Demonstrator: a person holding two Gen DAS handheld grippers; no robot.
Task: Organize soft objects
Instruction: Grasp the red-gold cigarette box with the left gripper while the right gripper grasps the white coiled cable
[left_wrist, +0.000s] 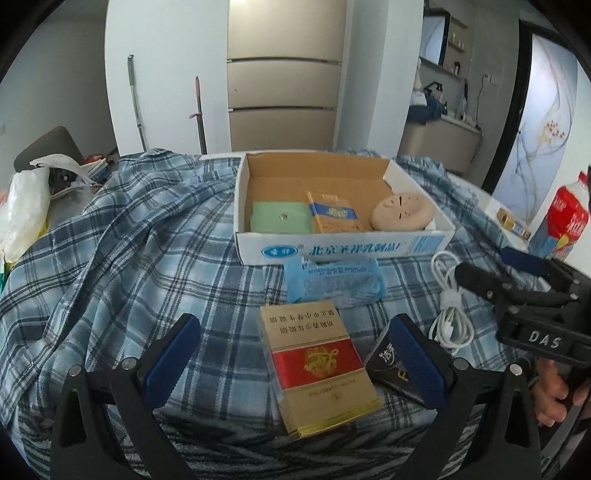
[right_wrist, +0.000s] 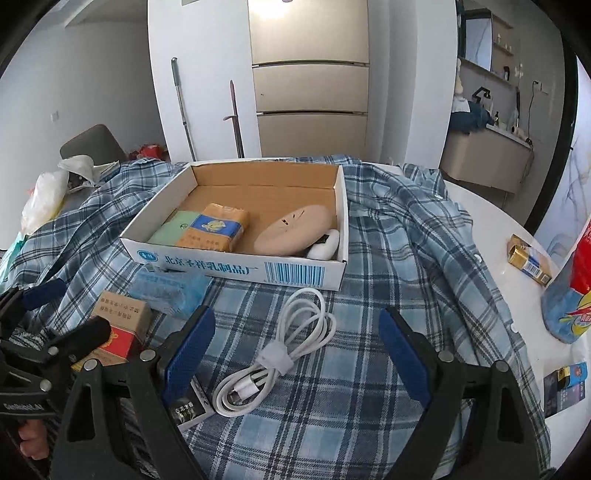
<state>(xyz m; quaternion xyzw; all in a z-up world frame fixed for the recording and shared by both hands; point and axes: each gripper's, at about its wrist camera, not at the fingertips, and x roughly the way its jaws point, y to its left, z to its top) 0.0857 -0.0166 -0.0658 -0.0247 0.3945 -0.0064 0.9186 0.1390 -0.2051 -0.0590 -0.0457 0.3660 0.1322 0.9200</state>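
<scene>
An open cardboard box sits on a blue plaid cloth. It holds a green pad, a yellow-blue pack and a tan round object. In front lie a blue plastic packet, a gold-red cigarette pack, a coiled white cable and a black packet. My left gripper is open around the gold-red pack. My right gripper is open over the cable.
A red-labelled bottle and a small gold box stand on the white table at right. Plastic bags and a chair are at left. Tall drawers stand behind.
</scene>
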